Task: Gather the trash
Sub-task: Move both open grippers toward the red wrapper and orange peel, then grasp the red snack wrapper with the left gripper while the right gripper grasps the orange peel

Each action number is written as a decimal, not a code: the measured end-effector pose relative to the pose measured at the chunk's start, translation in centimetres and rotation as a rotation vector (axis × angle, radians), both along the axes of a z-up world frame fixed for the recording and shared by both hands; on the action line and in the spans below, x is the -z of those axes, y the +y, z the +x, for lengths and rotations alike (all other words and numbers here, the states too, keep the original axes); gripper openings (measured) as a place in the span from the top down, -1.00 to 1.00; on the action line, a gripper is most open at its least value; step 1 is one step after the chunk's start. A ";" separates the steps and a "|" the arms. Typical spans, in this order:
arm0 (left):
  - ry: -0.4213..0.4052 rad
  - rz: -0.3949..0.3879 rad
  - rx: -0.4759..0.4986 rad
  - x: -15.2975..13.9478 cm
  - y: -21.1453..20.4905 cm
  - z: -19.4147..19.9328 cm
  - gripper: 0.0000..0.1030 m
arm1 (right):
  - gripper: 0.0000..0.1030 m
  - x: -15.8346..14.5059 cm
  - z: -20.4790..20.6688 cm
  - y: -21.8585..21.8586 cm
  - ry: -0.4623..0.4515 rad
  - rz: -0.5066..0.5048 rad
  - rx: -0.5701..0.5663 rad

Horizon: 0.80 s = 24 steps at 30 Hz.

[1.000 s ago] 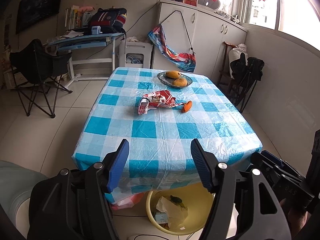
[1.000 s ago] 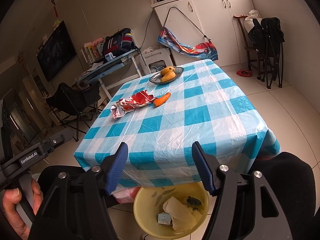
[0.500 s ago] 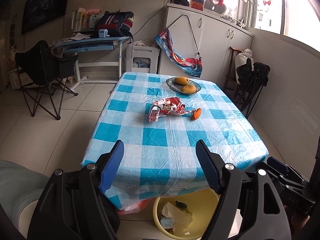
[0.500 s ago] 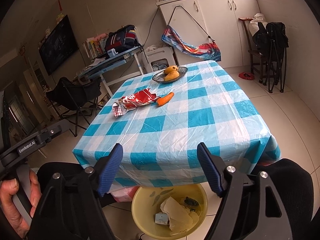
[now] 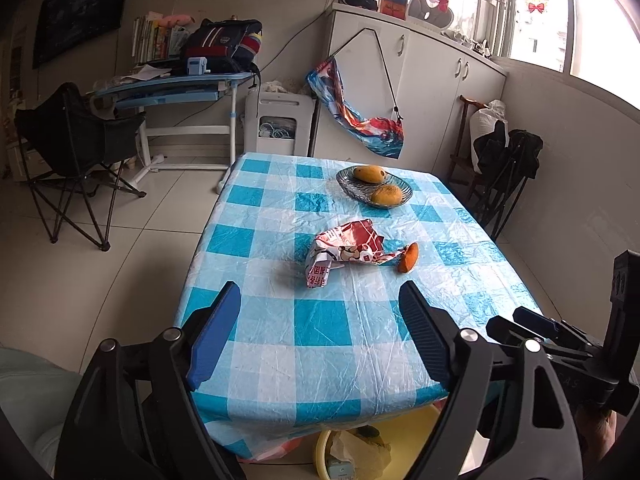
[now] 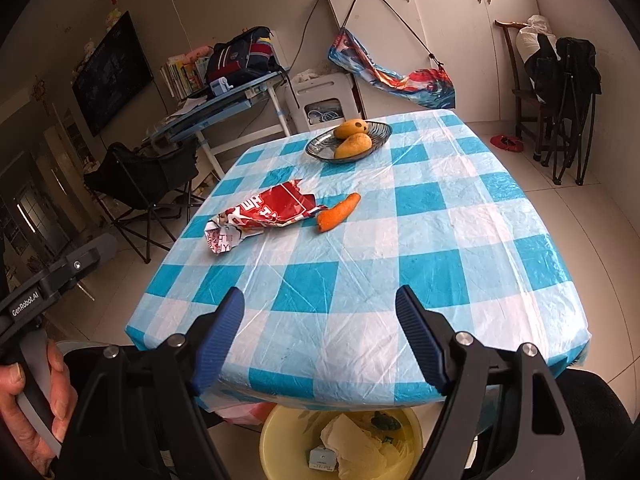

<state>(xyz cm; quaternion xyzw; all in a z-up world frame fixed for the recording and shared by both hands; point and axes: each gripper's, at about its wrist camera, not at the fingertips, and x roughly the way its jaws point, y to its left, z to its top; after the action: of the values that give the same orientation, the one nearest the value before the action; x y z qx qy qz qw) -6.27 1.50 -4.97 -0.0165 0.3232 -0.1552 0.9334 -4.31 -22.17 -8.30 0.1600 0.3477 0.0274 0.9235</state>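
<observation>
Hovering: I hold both grippers, left (image 5: 320, 334) and right (image 6: 320, 336), short of the table's (image 6: 440, 240) near edge.
Jaws: both wide, empty.
Wrapper (image 6: 264, 214): mid-table, touching carrot (image 6: 338, 212).
Bin (image 6: 280, 428): under near edge, ready for drops.

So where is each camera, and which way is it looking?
Left wrist view: on the left gripper, above the table's near edge, facing the red wrapper and carrot piece; its open jaws and the other gripper at right show.
Right wrist view: on the right gripper, facing the same table from further right; its open jaws and the person's left hand show.
Both share: wrapper, carrot, fruit dish, yellow bin.
</observation>
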 end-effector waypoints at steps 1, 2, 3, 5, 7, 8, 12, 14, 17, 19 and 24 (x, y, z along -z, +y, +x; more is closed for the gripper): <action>0.005 0.000 0.010 0.2 -0.2 0.6 -0.52 | -0.46 0.2 0.7 0.1 0.009 0.001 -0.004; 0.013 0.001 0.017 0.4 -0.5 1.4 -0.52 | -0.46 0.5 1.5 0.0 0.016 0.004 -0.005; 0.023 -0.002 0.022 0.7 -0.7 2.2 -0.52 | -0.46 0.6 2.1 0.0 0.022 0.006 -0.005; 0.043 -0.018 0.027 1.1 -1.0 3.8 -0.52 | -0.46 1.1 3.5 -0.2 0.033 0.009 0.000; 0.062 -0.034 0.030 1.6 -1.3 5.3 -0.52 | -0.43 1.5 4.8 -0.4 0.046 0.014 0.007; 0.075 -0.041 0.030 1.9 -1.4 6.2 -0.52 | -0.39 1.7 5.5 -0.5 0.055 0.016 0.009; 0.121 -0.091 0.026 2.9 -1.8 9.5 -0.52 | -0.27 2.7 7.7 -0.8 0.085 0.029 0.012; 0.149 -0.108 0.020 3.5 -2.1 11.3 -0.52 | -0.23 3.1 8.7 -1.0 0.097 0.036 0.015; 0.186 -0.089 0.027 4.8 -3.1 13.9 -0.52 | -0.17 3.6 9.9 -1.3 0.114 0.045 0.014; 0.209 -0.063 0.031 5.8 -3.7 15.5 -0.52 | -0.16 3.8 10.5 -1.5 0.120 0.048 0.010; 0.279 -0.028 0.042 8.4 -4.8 17.9 -0.51 | -0.10 4.1 11.8 -1.4 0.140 0.065 -0.016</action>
<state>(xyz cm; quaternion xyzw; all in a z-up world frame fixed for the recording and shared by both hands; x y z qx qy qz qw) 11.62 -3.28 -13.32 -0.0440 0.4477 -0.1755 0.8757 7.49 -23.57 -12.40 0.1888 0.4118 0.0347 0.8908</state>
